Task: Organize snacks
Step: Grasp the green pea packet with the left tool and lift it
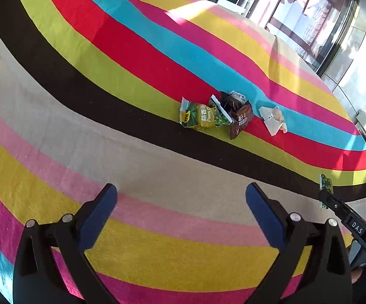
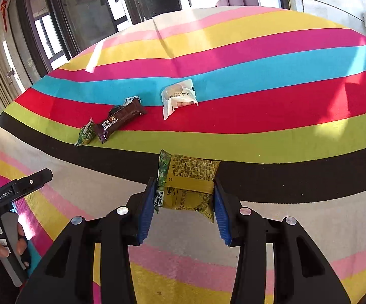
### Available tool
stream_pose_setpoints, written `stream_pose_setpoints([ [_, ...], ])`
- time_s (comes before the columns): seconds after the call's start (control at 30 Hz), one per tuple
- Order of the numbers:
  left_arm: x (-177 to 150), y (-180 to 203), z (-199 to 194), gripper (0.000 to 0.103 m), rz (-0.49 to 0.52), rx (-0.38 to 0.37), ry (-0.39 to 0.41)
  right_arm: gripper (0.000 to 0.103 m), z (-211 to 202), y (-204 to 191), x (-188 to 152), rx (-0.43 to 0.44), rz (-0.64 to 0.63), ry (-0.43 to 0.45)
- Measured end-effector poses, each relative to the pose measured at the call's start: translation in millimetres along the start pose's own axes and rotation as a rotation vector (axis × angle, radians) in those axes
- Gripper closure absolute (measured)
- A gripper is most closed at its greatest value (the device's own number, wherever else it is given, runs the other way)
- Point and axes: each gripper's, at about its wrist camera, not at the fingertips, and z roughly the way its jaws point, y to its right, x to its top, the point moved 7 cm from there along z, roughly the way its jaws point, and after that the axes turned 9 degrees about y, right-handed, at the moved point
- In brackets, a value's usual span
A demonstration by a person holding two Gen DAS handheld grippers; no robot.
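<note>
Two blue ribbed pads [image 2: 146, 212] of the right gripper [image 2: 185, 211] pinch a crinkly yellow-green pea packet [image 2: 191, 181], back label up, above the striped woven cloth [image 2: 259, 141]. Left gripper [image 1: 181, 217] hangs wide apart, empty. Brown chocolate bar [image 2: 121, 121] and white pastry pouch [image 2: 179, 96] lie beyond.

Both the left gripper [image 1: 181, 204] and right gripper [image 2: 185, 210] have glossy black arms, ridged blue pads [image 2: 146, 212], silver screw heads [image 2: 122, 210] and white lettering on their sides.
</note>
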Motion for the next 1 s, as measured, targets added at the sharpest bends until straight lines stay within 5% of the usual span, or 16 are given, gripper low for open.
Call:
stream_pose_setpoints([
  [0.23,22.5,15.2,31.1,0.002,-0.129,-0.044,-0.083,0.060,5.4,9.0,1.4,0.035,0.077,-0.015],
  [0.57,61.9,30.9,94.9,0.002,-0.090,0.124,-0.117,0.060,6.9,12.5,-0.4,0.066,0.114,-0.024],
  [0.63,59.6,35.5,94.4,0.018,-0.011,0.155,-0.129,0.060,7.4,12.0,-1.1,0.068,0.112,-0.027],
  [0.67,57.1,38.6,90.5,0.059,0.025,0.143,-0.126,0.060,7.3,12.1,-1.3,0.067,0.114,-0.027],
  [0.7,52.3,42.2,85.4,0.065,0.032,0.091,-0.134,0.060,7.1,12.4,-1.4,0.067,0.114,-0.027],
  [1.0,-0.3,46.9,-11.3,0.069,0.136,0.045,0.021,0.060,6.8,11.6,-1.5,0.068,0.114,-0.025],
])
